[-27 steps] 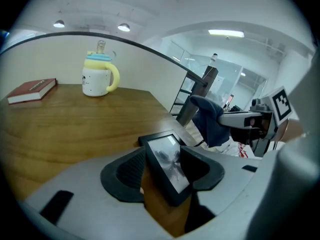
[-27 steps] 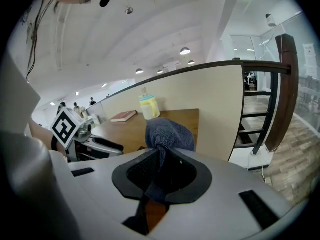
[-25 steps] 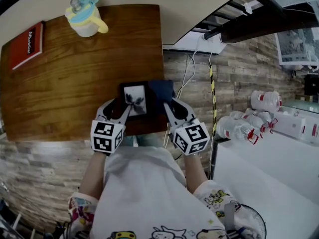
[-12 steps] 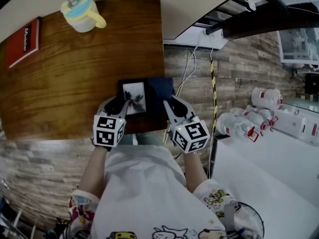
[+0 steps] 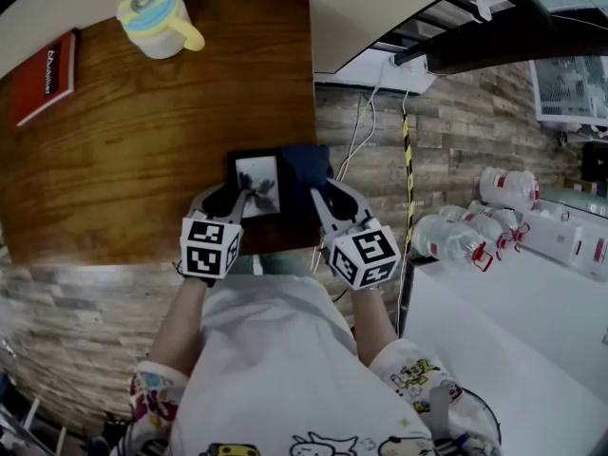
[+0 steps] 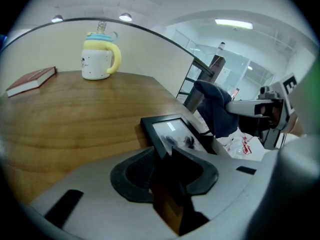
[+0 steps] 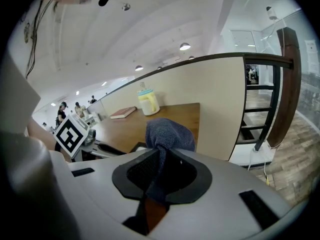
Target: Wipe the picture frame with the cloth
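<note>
1. Two grippers are in front of you, side by side at the near edge of the wooden table (image 5: 142, 141).
2. Your left gripper (image 6: 165, 160) has just been closing its jaws. The near corner of the picture frame (image 6: 172, 131) sits between them, and the pads pinch it.
3. That picture frame is black, with a small dark picture on white inside. It is face up on the table, close to the near edge and to the right-hand edge.
4. Your right gripper (image 7: 160, 171) has its jaws pressed tight on the blue cloth (image 7: 167, 131). The cloth bunches into a soft lump past the jaw tips.
5. In the head view, the cloth is just beside the right side of the frame, over the table's corner. You cannot tell if cloth and frame touch.
6. At the far side of the table stands a yellow and white cup (image 5: 157, 28) with a blue lid.
7. To the left of the cup, a red book (image 5: 46, 76) lies flat. Both are well apart from the frame.
8. Off to the right of the table, some white bottles (image 5: 465, 236) with red parts sit in a bunch.
</note>
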Tool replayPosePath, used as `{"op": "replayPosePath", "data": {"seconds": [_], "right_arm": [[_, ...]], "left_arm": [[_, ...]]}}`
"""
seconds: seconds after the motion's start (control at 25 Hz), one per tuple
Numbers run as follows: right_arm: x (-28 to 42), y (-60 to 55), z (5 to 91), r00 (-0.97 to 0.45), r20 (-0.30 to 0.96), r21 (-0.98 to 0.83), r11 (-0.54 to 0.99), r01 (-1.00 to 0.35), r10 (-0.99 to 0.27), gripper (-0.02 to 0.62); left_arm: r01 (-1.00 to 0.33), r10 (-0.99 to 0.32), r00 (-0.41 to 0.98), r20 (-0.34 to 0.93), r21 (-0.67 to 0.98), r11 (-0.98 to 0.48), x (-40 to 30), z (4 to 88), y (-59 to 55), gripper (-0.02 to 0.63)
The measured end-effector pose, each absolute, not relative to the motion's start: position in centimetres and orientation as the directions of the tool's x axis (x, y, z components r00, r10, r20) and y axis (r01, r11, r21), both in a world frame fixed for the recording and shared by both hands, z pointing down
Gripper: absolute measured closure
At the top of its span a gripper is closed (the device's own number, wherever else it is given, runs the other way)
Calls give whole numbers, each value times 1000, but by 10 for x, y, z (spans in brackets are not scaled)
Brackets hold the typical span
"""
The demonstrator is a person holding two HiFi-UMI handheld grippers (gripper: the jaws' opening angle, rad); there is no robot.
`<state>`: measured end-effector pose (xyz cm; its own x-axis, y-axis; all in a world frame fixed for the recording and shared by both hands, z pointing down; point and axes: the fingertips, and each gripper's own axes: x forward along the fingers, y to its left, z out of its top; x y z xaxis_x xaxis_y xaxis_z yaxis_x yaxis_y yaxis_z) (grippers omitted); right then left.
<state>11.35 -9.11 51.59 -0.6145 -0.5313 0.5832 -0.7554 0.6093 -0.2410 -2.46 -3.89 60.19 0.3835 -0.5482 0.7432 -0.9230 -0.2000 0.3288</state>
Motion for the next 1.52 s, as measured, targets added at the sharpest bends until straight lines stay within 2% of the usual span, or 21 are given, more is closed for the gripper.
{"op": "replayPosePath", "data": {"seconds": [0.32, 0.76, 1.16, 1.52], "right_arm": [[77, -102, 509, -684, 556, -240, 697, -676, -472, 549], [-12, -102, 515, -789, 566, -159, 908, -387, -237, 549], [-47, -89, 559, -740, 672, -94, 988, -121, -26, 549], [-47, -84, 580, -663, 748, -44, 999, -21, 19, 551]], "left_arm": [[-922, -549, 385, 742, 341, -185, -24, 603, -39, 502], [-923, -560, 382, 735, 336, -188, -23, 601, -39, 502], [-924, -560, 380, 737, 333, -188, -24, 600, -39, 503], [-926, -562, 375, 737, 326, -190, -25, 601, -39, 503]]}}
